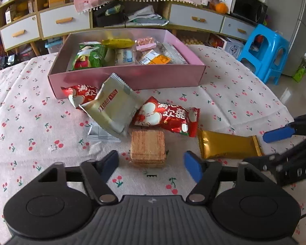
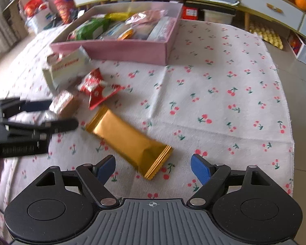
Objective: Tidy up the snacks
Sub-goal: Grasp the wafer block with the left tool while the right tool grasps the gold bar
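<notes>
1. My left gripper [image 1: 151, 164] hangs just over the wafer block [image 1: 148, 148]. Its blue pads [image 1: 192, 168] stand either side of the block with a gap on each side, so it is released, not grasping.
2. My right gripper [image 2: 153, 168] is spread wide over the near end of the gold bar [image 2: 128, 140], which lies just right of the wafer block. The pads touch nothing.
3. The gold bar wrapper is plain; I can read no writing on it.
4. Just beyond the wafer block lies a red packet [image 1: 169, 117] printed with large white Chinese characters. A second red packet [image 1: 79, 96] lies to the block's far left.
5. A cream packet [image 1: 114, 106] leans tilted over that second one, beyond and left of the wafer block. Its red label band is too blurred to read.
6. Farther from the wafer block stands the pink box [image 1: 128, 77], open-topped and holding green, yellow and clear-wrapped snacks. The loose packets sit against its near wall.
7. Right of the wafer block, past the gold bar, the cherry-print cloth [image 2: 224, 102] is bare out to its edge.
</notes>
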Action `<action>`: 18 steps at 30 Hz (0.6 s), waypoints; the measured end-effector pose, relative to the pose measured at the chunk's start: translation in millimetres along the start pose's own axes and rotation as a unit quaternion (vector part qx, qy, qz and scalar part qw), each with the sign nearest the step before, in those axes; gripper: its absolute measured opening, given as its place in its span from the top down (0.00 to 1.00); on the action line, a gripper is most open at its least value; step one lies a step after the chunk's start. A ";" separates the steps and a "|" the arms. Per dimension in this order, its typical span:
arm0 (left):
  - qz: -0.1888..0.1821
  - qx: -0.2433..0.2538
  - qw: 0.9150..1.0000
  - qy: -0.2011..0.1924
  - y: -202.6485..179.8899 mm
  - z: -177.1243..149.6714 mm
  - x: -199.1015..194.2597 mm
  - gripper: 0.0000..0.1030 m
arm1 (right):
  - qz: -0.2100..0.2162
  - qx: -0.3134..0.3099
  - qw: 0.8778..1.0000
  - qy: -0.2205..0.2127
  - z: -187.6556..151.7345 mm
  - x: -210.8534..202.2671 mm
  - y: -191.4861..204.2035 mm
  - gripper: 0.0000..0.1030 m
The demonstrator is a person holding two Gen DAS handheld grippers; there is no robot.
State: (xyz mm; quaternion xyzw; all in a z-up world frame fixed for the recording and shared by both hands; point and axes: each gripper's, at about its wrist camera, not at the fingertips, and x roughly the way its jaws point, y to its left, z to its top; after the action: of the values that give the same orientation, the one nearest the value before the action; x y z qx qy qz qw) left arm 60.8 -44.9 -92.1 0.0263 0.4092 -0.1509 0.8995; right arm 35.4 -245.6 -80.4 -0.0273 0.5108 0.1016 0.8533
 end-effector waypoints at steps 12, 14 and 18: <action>-0.015 -0.011 0.999 0.038 11.0 -0.9 -12.4 0.59 | -0.010 -0.046 0.998 -0.028 0.9 9.1 18.9 0.14; -0.018 -0.013 0.999 0.047 13.4 -2.3 -15.8 0.59 | -0.008 -0.048 0.998 -0.031 2.7 10.9 21.6 0.14; -0.022 -0.019 0.998 0.061 21.9 -4.9 -21.8 0.59 | 0.006 -0.058 0.998 -0.029 2.4 11.6 27.9 0.13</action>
State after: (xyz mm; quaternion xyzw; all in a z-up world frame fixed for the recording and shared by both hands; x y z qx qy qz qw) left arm 50.1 -17.7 -80.8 0.0090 0.4668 -0.1611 0.8695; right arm 37.1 -216.3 -87.9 -0.0707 0.4788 0.1368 0.8643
